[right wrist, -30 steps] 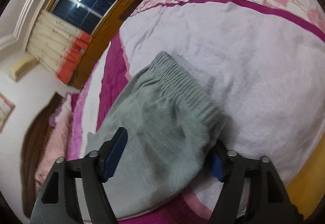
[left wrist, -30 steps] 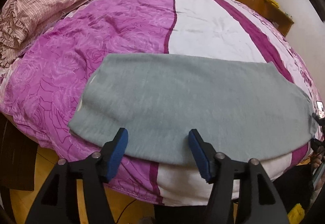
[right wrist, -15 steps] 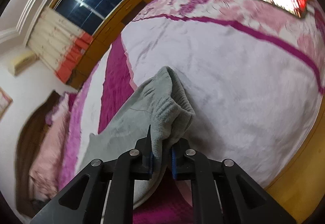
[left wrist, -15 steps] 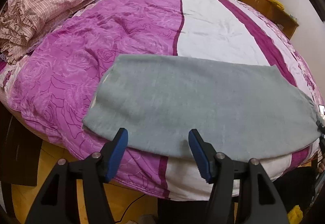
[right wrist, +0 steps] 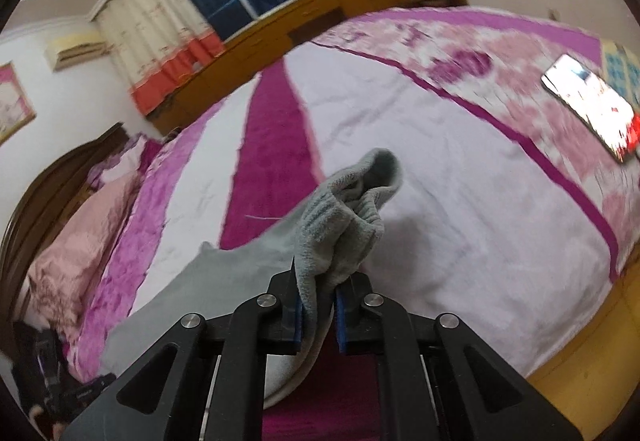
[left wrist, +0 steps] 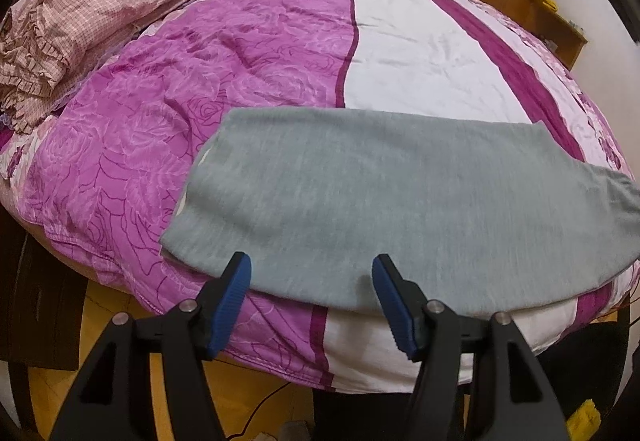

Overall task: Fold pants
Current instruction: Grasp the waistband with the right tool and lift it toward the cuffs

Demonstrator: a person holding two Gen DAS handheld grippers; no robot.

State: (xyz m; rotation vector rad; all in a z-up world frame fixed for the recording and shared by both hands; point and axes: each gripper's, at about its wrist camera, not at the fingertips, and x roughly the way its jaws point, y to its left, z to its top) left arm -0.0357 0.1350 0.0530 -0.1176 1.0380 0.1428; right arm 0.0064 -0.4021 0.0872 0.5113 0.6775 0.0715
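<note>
The left gripper (left wrist: 311, 295) is pointing steeply down over the near edge of the bed (left wrist: 256, 53), its fingers standing wide apart and gripping nothing. The right gripper (right wrist: 316, 311) is angling down toward the bed, its fingers clamping the bunched waistband of the pants (left wrist: 400, 201) and holding that end raised. The pants are lying flat along the bed's near edge.
</note>
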